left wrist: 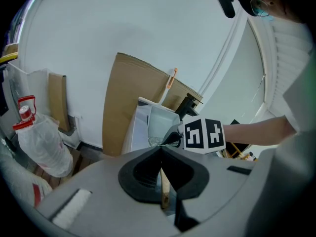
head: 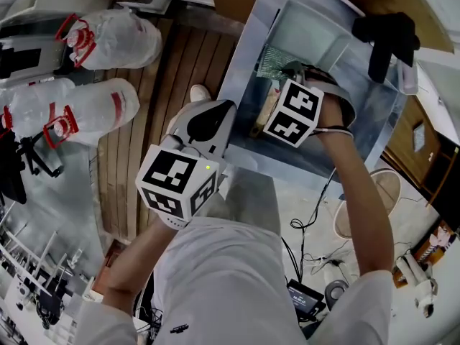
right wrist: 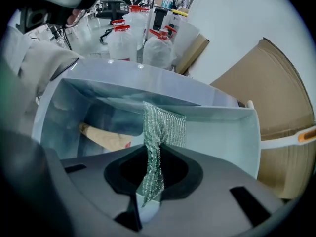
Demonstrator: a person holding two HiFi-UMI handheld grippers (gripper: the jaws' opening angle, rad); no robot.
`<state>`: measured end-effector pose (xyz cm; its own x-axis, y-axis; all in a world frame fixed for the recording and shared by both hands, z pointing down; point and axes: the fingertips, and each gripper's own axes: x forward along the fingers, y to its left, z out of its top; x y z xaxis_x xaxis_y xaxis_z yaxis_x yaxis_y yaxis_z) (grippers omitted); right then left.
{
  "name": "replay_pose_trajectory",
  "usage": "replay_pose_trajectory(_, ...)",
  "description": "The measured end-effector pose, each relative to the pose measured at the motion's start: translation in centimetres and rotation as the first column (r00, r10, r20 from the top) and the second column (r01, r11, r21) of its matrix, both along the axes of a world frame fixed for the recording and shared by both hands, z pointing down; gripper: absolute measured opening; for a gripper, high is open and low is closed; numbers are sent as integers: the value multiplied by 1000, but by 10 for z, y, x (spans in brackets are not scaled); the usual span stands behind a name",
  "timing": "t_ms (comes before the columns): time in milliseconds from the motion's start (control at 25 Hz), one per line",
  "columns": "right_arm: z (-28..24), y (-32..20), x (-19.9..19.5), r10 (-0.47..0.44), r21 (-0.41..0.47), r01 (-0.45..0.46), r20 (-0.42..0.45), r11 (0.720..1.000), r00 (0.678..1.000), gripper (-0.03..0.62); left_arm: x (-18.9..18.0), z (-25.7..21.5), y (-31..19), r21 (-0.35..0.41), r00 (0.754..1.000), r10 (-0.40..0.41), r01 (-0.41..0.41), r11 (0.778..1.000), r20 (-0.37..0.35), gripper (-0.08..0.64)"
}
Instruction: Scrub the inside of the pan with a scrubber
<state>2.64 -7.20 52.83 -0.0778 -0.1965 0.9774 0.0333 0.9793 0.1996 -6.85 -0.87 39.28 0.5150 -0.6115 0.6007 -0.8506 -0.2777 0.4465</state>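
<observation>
While a steel mesh scrubber [right wrist: 165, 125] is clamped in the fingers of the right gripper [right wrist: 151, 157], it is held inside the pale rectangular pan [right wrist: 222, 132], whose floor lies just ahead; the left gripper [left wrist: 160, 151], fingers closed together, is held farther off.

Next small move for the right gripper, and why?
Probably lower the right gripper so the mesh scrubber presses on the inner floor of the pan, then start a short stroke. The jaws pinch the scrubber, it hangs over the pan's inside, and the left gripper clamps the wooden handle.
</observation>
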Motion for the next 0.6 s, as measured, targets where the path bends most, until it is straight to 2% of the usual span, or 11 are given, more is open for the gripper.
replay_pose_trajectory(240, -3, 21, -7, 47, -133, -39, 57, 990, 997, 51, -3, -2, 3, 4, 1000, -4, 4, 1000, -3, 5)
replay_pose_trajectory(600, -16, 24, -5, 74, -149, -61, 81, 987, 994, 52, -5, -9, 12, 14, 1000, -3, 3, 1000, -1, 5)
